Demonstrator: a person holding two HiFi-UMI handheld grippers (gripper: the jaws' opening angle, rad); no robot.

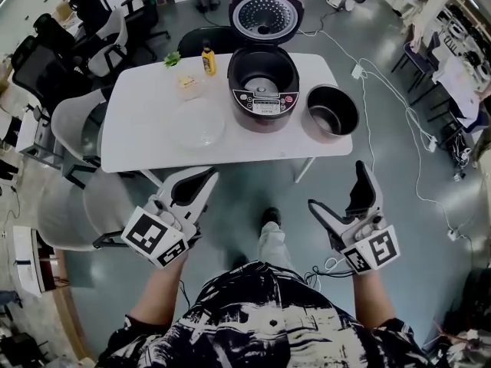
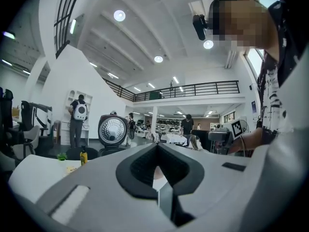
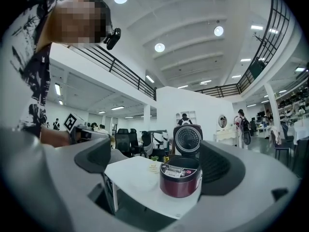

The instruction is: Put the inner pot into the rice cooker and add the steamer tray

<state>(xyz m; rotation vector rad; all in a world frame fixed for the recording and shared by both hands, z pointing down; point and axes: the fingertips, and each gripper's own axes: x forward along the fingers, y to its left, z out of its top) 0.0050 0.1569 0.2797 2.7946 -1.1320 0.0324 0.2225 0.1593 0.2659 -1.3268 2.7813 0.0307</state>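
Head view: inner pot point(image 1: 331, 112) just right of the open rice cooker point(image 1: 263, 87); steamer tray point(image 1: 198, 123) left of it; left gripper point(image 1: 201, 181) and right gripper point(image 1: 337, 186) well short of it.
Left gripper view: jaws pressed together, holding nothing.
Right gripper view: jaws spread, empty; the rice cooker point(image 3: 180, 176) sits far beyond them.

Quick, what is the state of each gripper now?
Left gripper: shut, nothing between its jaws.
Right gripper: open, holding nothing.

White table point(image 1: 138, 129) — rice cooker point(image 1: 263, 90), inner pot point(image 1: 331, 112), clear tray point(image 1: 198, 123), yellow btl point(image 1: 208, 60)
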